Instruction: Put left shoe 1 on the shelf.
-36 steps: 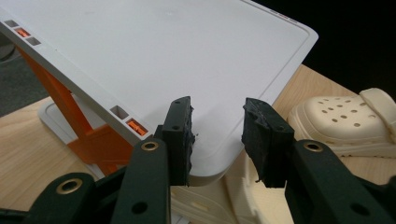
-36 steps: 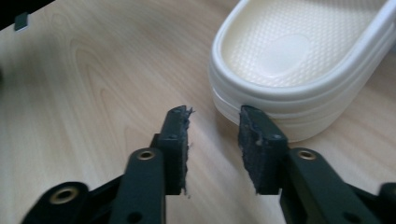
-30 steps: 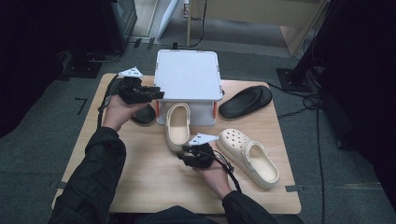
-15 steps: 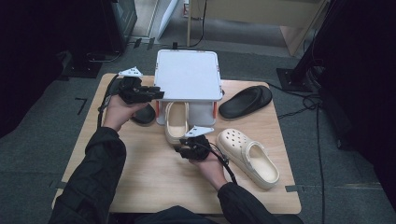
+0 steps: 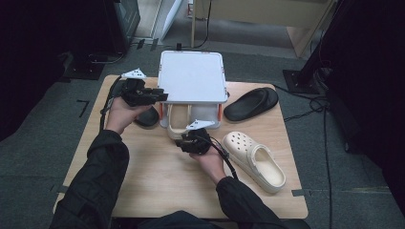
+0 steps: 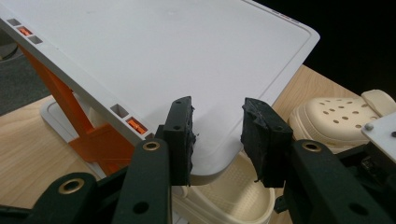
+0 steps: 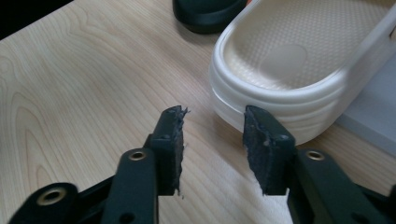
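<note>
A white shelf (image 5: pixel 192 76) on orange legs (image 6: pixel 79 126) stands at the table's far middle. A cream slide (image 5: pixel 179 119) lies mostly beneath it, heel toward me. My left gripper (image 5: pixel 160 97) is open at the shelf's front left corner; in the left gripper view the shelf top (image 6: pixel 163 60) shows between the jaws of that gripper (image 6: pixel 217 135). My right gripper (image 5: pixel 186 143) is open just behind the slide's heel. In the right gripper view that gripper (image 7: pixel 212 140) holds nothing, and the heel (image 7: pixel 289 65) lies a little ahead of the right jaw.
A cream clog (image 5: pixel 255 160) lies at the right front, also visible in the left gripper view (image 6: pixel 336 116). One black slide (image 5: pixel 251 103) rests right of the shelf. Another black slide (image 5: pixel 147 117) sits under my left hand, left of the cream slide.
My right gripper has moved forward toward the shelf, and the cream slide has gone farther in under it. The left gripper has stayed at the shelf corner.
</note>
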Motion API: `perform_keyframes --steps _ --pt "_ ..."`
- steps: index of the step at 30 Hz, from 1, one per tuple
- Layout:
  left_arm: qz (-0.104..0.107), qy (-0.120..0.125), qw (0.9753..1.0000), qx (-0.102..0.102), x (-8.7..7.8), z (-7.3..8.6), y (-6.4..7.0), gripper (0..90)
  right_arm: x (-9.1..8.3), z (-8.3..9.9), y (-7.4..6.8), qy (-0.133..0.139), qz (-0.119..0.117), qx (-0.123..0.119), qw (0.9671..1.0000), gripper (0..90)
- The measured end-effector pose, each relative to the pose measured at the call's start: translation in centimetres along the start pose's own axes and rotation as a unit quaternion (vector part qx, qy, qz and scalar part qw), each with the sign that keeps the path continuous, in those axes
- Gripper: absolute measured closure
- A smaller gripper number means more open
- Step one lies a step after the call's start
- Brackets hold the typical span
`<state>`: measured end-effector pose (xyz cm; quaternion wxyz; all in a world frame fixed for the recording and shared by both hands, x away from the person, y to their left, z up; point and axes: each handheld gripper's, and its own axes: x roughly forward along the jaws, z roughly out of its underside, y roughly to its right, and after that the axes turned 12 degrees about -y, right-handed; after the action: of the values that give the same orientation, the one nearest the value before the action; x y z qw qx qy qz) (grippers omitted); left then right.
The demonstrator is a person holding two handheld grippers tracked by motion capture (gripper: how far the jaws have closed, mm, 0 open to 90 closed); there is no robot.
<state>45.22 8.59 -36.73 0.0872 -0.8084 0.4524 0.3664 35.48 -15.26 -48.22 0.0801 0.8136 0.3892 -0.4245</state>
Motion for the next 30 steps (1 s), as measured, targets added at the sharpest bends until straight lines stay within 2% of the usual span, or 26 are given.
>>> perform_keyframes --steps 6,8,11,16,23,30 --pt "-0.001 0.0 1.0 0.001 0.0 0.0 0.0 64.2 0.5 -0.8 0.4 -0.001 0.024 -0.004 0.9997 58.7" --pt "-0.001 -0.001 1.0 0.0 0.0 0.0 0.1 64.2 0.6 -1.0 0.6 0.004 0.015 -0.002 0.9999 58.3" --pt "-0.001 -0.002 1.0 0.0 0.0 0.0 0.1 64.2 0.9 -1.5 0.7 0.004 0.021 -0.004 0.9998 58.0" --pt "0.0 0.001 1.0 -0.002 0.0 0.0 0.0 64.2 1.4 -2.2 1.2 0.003 0.013 0.003 0.9999 57.5" --pt "0.003 0.003 1.0 -0.008 0.0 0.1 0.0 64.2 1.9 -2.6 1.6 0.013 0.004 0.01 0.9999 57.2" --pt "0.002 0.004 1.0 -0.005 0.0 0.2 0.0 64.1 1.9 -2.8 1.7 0.008 -0.002 0.012 0.9999 56.4"
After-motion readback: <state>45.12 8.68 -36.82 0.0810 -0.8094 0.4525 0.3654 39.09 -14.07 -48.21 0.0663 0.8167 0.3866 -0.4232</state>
